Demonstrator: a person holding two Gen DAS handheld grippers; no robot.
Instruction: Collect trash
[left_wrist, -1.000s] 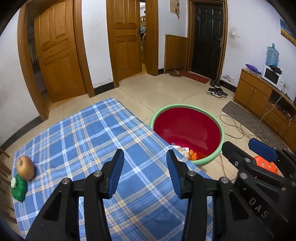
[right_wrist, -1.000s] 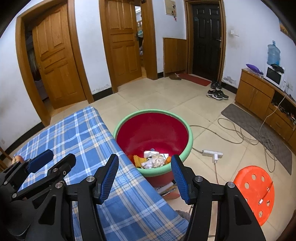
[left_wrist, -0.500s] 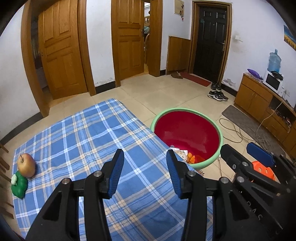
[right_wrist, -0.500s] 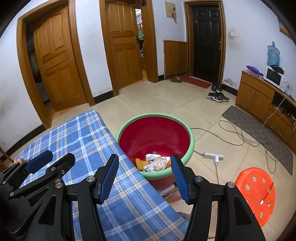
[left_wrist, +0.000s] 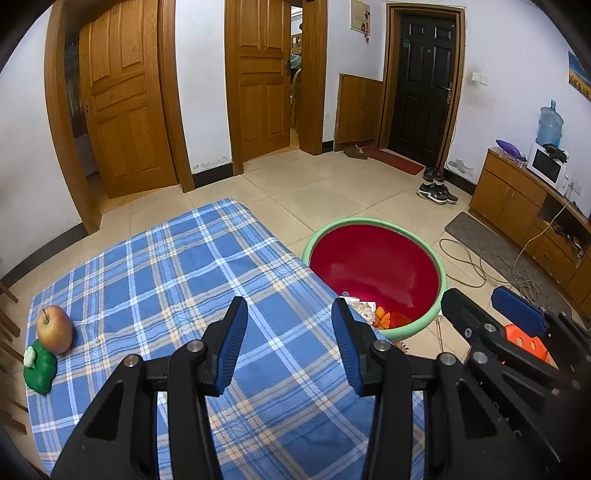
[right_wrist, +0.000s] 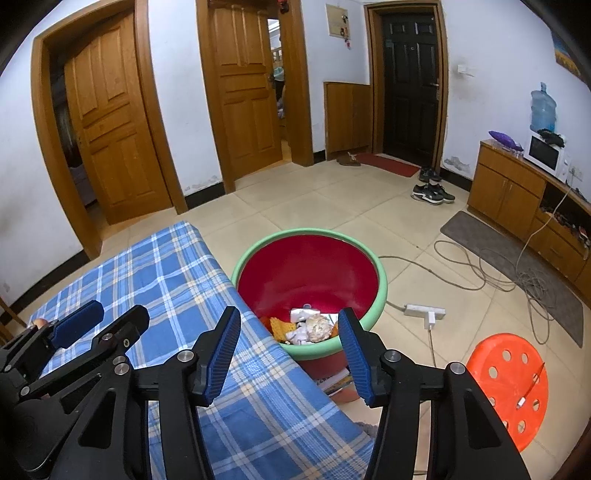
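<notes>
A red basin with a green rim (right_wrist: 310, 232) stands on the floor beside the table and holds crumpled paper and orange scraps (right_wrist: 310, 328). My right gripper (right_wrist: 290, 325) hovers over the table corner next to it. Its jaws are closing, with nothing between them. My left gripper (left_wrist: 289, 317) hangs open and empty above the blue plaid tablecloth (left_wrist: 166, 277). From there the basin (left_wrist: 373, 221) lies to the right, with my right gripper (left_wrist: 491, 306) in front of it. An apple (left_wrist: 54, 328) and a green lump (left_wrist: 38, 369) rest at the cloth's left edge.
An orange stool (right_wrist: 506, 384) stands right of the basin. A power strip (right_wrist: 424, 312) and loose cables (right_wrist: 480, 266) lie on the tiled floor. A low wooden cabinet (right_wrist: 509, 192) lines the right wall. Shoes (right_wrist: 430, 194) sit by the dark door.
Both grippers hover in the same place. The right jaws look a trifle narrower than before.
</notes>
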